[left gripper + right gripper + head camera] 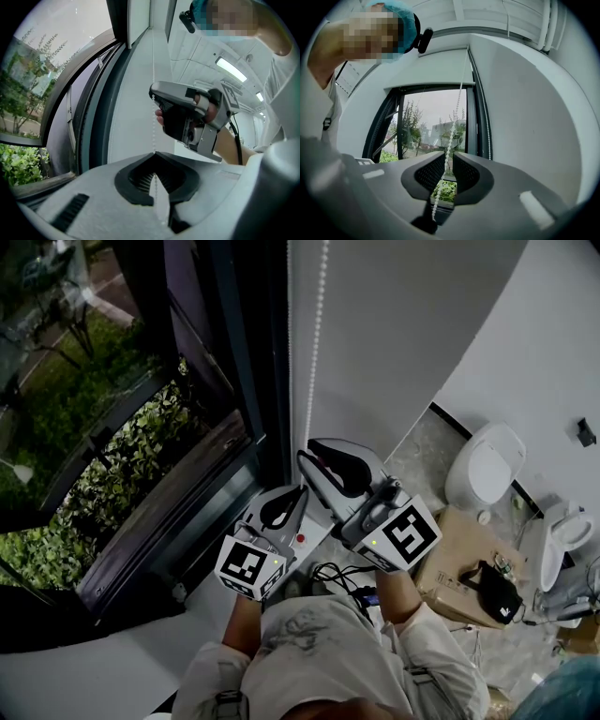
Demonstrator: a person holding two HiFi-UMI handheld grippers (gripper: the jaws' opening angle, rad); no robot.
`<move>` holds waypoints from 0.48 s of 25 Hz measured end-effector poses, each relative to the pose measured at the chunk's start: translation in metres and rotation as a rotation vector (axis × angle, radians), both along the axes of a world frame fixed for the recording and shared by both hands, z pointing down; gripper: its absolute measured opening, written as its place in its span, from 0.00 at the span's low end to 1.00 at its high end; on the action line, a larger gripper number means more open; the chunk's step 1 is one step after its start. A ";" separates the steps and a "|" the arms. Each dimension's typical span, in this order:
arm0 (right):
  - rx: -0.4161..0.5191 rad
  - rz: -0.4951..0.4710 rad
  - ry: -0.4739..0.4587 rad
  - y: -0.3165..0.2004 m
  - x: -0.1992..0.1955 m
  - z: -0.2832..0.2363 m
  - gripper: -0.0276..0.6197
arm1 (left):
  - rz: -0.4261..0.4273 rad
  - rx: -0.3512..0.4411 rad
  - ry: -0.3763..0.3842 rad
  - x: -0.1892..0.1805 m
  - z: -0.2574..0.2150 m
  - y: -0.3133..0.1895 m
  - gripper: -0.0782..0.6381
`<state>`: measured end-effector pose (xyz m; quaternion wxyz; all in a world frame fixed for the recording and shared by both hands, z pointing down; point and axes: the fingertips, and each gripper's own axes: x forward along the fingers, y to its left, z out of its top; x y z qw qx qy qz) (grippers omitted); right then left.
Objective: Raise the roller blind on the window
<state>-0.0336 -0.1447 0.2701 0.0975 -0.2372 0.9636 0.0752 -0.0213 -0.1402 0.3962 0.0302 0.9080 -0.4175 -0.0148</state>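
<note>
The person stands close against the dark-framed glass window [84,418], which lies at their ten o'clock. Both tools are on the white plastic bead chain [317,334] hanging at twelve o'clock beside the frame. The grey left gripper [153,153] is clenched on the chain: its tips meet on the beads, and the strand runs down through the hollow behind them. The right gripper [448,155] sits at about one o'clock from it, higher on the same strand. Its jaws stand a narrow way apart with the beads running between the ribbed pads, so as far as I can judge they are around the chain rather than biting it. Above it, a white sheet I take for the fabric roller blind [431,70] hangs at twelve o'clock over the top of the glass, with the pane below it bare.

This looks like a hand-over-hand haul. To do it well, I'd close the upper jaws squarely on the beads before the lower ones let go, so the blind cannot run back. The pull should go straight along the chain's own line, toward six o'clock, because a sideways drag could jump the beads off their wheel. A second strand [488,131] runs by the frame at three o'clock of the gripped one, and both tools should avoid it.
</note>
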 end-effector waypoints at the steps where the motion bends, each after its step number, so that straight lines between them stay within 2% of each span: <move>1: 0.003 -0.001 0.002 -0.001 -0.001 -0.002 0.14 | 0.001 0.000 0.002 0.000 0.000 0.000 0.12; 6: 0.005 0.004 0.011 -0.003 -0.005 -0.002 0.07 | 0.000 0.001 0.008 0.000 0.001 -0.001 0.12; 12: 0.007 0.015 -0.022 -0.002 -0.003 0.002 0.06 | 0.003 0.009 0.009 -0.001 0.003 0.001 0.12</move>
